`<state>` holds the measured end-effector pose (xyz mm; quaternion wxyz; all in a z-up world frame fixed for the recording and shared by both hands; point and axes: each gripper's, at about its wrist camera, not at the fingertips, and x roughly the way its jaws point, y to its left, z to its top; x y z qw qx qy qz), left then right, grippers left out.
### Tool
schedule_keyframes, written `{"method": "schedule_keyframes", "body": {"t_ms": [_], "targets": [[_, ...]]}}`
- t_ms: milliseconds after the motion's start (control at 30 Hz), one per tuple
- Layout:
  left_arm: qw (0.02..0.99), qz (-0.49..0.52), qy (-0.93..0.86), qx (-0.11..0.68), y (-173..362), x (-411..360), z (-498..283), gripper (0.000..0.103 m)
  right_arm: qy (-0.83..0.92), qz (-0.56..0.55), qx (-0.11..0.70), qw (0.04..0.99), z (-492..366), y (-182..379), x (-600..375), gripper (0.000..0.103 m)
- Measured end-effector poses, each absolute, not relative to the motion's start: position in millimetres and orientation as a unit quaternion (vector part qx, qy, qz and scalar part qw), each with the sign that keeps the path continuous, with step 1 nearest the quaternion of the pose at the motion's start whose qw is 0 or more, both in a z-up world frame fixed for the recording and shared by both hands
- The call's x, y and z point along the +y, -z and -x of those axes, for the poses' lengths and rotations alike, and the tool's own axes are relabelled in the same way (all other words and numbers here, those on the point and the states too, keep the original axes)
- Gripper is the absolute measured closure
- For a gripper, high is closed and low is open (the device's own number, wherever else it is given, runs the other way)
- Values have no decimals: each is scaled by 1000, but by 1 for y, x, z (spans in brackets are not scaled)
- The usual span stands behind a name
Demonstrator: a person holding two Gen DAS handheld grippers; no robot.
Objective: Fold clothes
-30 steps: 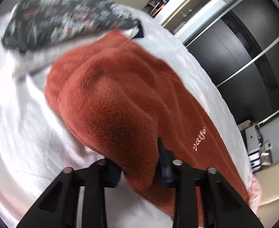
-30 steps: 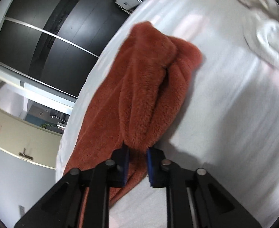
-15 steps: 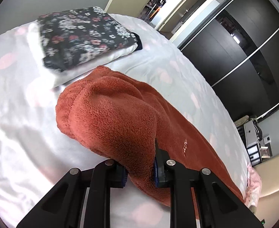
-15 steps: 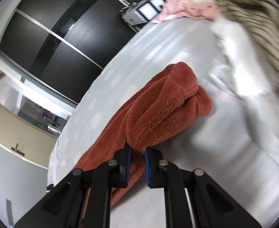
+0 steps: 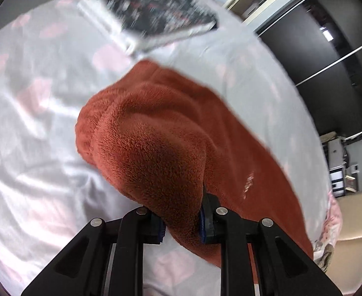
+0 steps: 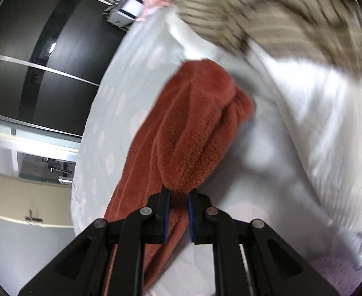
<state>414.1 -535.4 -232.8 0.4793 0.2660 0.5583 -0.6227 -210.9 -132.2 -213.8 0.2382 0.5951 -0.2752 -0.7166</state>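
Rust-red fleece garment (image 5: 156, 133): lifted by two bunched corners, the rest trailing on the pale spotted bedsheet (image 5: 32, 148) — probably held so for folding over.
Left gripper (image 5: 182, 224): jaws clamped on a thick fold.
Right gripper (image 6: 178, 215): jaws clamped on a thin fold.
Around: dark floral folded stack (image 5: 153, 7) ahead; striped beige cloth (image 6: 267, 12) — near the path.
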Motion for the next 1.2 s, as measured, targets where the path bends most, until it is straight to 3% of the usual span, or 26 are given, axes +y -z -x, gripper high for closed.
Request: {"method": "schedule_keyframes", "body": {"t_ms": [100, 367, 467, 700, 833, 1200], "targets": [[484, -292, 599, 567, 243, -537, -412, 79, 726, -601, -243, 229, 209, 214, -133, 91], [510, -341, 553, 564, 249, -533, -411, 49, 755, -594, -204, 189, 194, 208, -122, 81], [528, -328, 544, 564, 240, -527, -416, 44, 777, -568, -208, 175, 187, 197, -108, 79], [573, -221, 578, 538, 194, -499, -438, 43, 799, -516, -239, 196, 178, 179, -95, 78], [562, -216, 612, 513, 177, -490, -429, 43, 813, -487, -218, 234, 169, 167, -114, 78], [508, -259, 753, 328, 128, -474, -340, 43, 824, -423, -170, 337, 143, 139, -138, 78]]}}
